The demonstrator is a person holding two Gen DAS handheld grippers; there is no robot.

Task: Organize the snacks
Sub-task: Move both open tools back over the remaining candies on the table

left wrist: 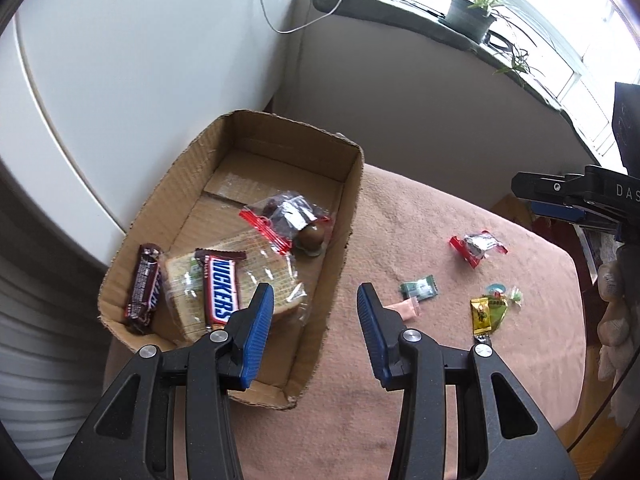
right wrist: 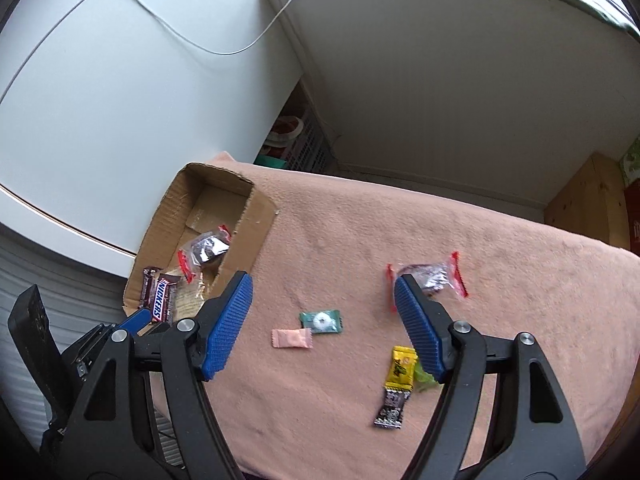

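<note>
Six loose snacks are waiting on the tabletop [right wrist: 400, 232].
The right tool [right wrist: 323, 324], gaping wide and empty, is hovering nearest; red-edged packet [right wrist: 434, 278] lying at one o'clock, long axis crosswise.

White walls [right wrist: 440, 80], bright window [left wrist: 552, 32], potted plant [left wrist: 470, 14]

Both grippers point steeply down, nothing in either one. Left gripper [left wrist: 316, 300] has its blue pads [left wrist: 258, 334] partly apart, jaws empty. Right gripper [right wrist: 323, 312] is spread clearly wider, pads [right wrist: 416, 324] touching nothing. There's a gloved hand [left wrist: 616, 312] at the right edge of the left view, behind the right gripper.
</note>
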